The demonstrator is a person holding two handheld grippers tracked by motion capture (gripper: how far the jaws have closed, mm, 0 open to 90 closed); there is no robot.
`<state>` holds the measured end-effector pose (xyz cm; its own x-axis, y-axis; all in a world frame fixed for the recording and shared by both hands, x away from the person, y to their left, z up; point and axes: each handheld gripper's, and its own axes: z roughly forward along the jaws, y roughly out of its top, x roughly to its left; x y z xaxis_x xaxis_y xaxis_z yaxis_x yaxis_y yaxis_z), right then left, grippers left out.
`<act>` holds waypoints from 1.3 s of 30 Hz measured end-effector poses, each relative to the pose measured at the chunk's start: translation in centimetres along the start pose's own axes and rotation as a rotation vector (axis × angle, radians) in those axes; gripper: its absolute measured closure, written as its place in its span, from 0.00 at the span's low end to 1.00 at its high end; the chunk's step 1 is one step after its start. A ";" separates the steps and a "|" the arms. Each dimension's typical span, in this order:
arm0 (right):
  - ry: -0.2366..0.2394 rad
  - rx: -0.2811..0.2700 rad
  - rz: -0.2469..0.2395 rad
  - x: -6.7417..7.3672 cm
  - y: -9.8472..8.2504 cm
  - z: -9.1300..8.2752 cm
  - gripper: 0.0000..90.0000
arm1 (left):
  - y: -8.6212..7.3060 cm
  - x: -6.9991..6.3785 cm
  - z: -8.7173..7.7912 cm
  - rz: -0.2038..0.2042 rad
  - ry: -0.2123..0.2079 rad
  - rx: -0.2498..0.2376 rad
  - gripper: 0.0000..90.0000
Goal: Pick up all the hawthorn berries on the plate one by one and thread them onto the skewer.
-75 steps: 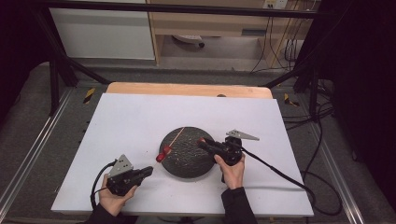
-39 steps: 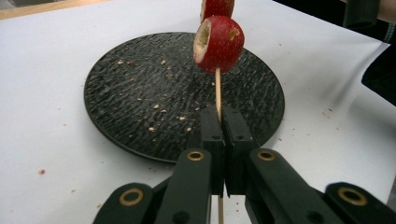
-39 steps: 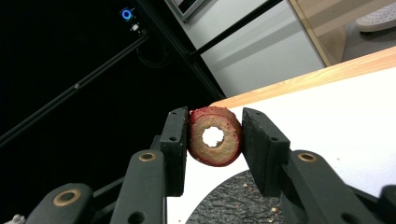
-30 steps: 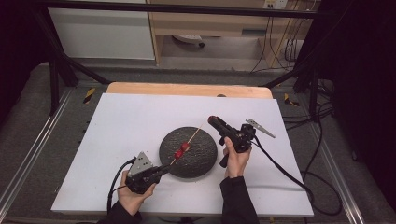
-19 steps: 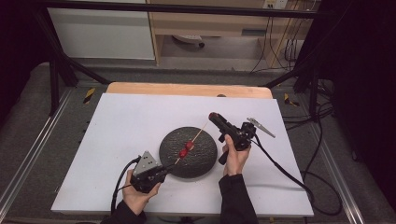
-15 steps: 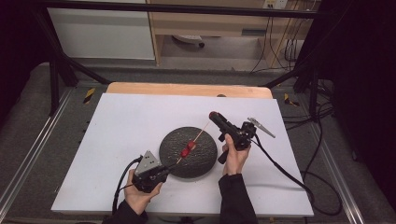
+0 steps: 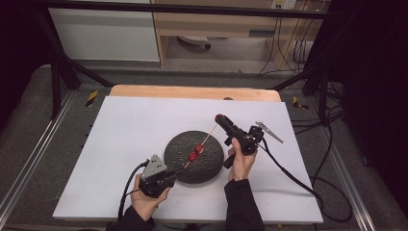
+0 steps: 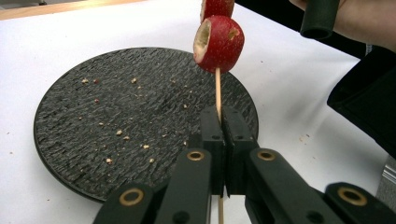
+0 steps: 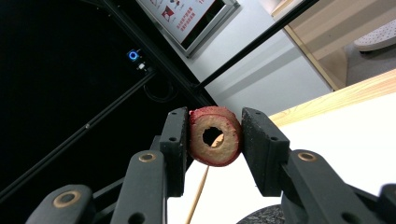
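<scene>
A plate (image 7: 179, 153) lies on the table (image 7: 125, 125) just below the middle of the high view. Over it a skewer (image 7: 208, 137) slants from lower left to upper right, with two fruit pieces (image 7: 195, 152) threaded on near its middle. The left tool (image 7: 180, 169) sits at the plate's lower left edge, clamped on the skewer's lower end. The right tool (image 7: 219, 118) stands to the plate's upper right at the skewer's upper end, gripping a fruit ring (image 9: 215, 135).

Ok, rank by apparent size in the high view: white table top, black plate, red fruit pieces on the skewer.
1. White table top
2. Black plate
3. Red fruit pieces, smallest
</scene>
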<state>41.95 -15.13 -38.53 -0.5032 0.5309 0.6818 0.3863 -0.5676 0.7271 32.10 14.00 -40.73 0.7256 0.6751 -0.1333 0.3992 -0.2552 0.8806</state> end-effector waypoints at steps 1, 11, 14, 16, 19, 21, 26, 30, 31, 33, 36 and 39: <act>0.003 -0.001 0.003 0.0 0.0 0.0 0.70 | 0.0 0.0 0.0 -0.002 0.000 0.000 0.99; 0.019 -0.014 0.039 0.0 -0.5 0.2 0.70 | 0.3 -0.5 0.5 -0.034 0.005 -0.024 0.99; 0.022 -0.016 0.046 0.0 -0.6 0.2 0.70 | 0.4 -0.7 0.6 -0.040 0.009 -0.036 0.99; 0.027 -0.018 0.052 0.1 -0.6 0.2 0.70 | 0.5 -0.8 0.6 -0.048 0.013 -0.040 0.99; 0.031 -0.015 0.057 0.1 -0.7 0.2 0.70 | 0.6 -0.9 0.7 -0.051 0.016 -0.043 0.99; 0.032 -0.009 0.060 0.1 -0.9 0.1 0.70 | 0.8 -0.9 0.9 -0.053 0.020 -0.043 0.99; 0.032 -0.004 0.064 0.2 -1.1 0.1 0.70 | 1.3 -1.0 1.2 -0.058 0.024 -0.042 0.99; 0.035 -0.001 0.058 0.2 -1.2 0.0 0.70 | 1.7 -1.0 1.6 -0.060 0.024 -0.042 0.99; 0.036 0.000 0.058 0.3 -1.2 0.0 0.70 | 1.8 -1.0 1.7 -0.058 0.026 -0.043 0.99; 0.037 0.007 0.054 0.3 -1.2 0.0 0.70 | 2.0 -0.9 1.8 -0.057 0.025 -0.039 0.99; 0.037 0.010 0.050 0.3 -1.2 -0.1 0.70 | 2.3 -0.9 2.0 -0.059 0.026 -0.041 0.99; 0.038 0.018 0.040 0.3 -1.4 -0.1 0.70 | 2.5 -0.9 2.3 -0.061 0.023 -0.037 0.99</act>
<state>41.16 -14.27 -39.31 -0.5163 0.4835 0.7069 0.4200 -0.5764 0.7010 33.77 11.15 -39.45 0.6872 0.7044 -0.1776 0.4213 -0.1873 0.8874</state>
